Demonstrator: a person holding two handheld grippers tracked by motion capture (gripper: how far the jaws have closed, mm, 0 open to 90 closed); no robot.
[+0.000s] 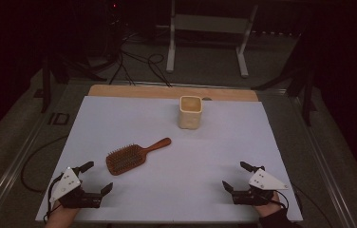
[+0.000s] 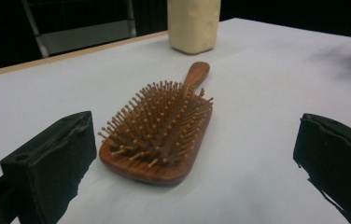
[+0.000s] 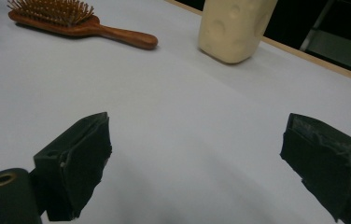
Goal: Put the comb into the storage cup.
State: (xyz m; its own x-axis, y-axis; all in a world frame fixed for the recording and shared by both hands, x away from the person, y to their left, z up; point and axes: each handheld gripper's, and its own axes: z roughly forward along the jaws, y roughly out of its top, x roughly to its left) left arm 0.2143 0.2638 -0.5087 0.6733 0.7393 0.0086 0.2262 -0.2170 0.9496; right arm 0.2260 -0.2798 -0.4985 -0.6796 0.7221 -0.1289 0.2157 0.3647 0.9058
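Approach step: left gripper [image 1: 96, 176] fingers [image 2: 52, 158] apart, wooden paddle hairbrush [image 2: 162, 133] lying just ahead between them. Right gripper [image 1: 240, 176] fingers also apart, empty. Next, advance the left and close on the brush head.

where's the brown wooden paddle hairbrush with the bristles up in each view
High view: wooden hairbrush left of centre, handle pointing upper right.
Left gripper view: centre, between the two black jaws, handle pointing away.
Right gripper view: top left corner, handle pointing right.
Shared landmark: cream square cup, standing beyond the handle's end.
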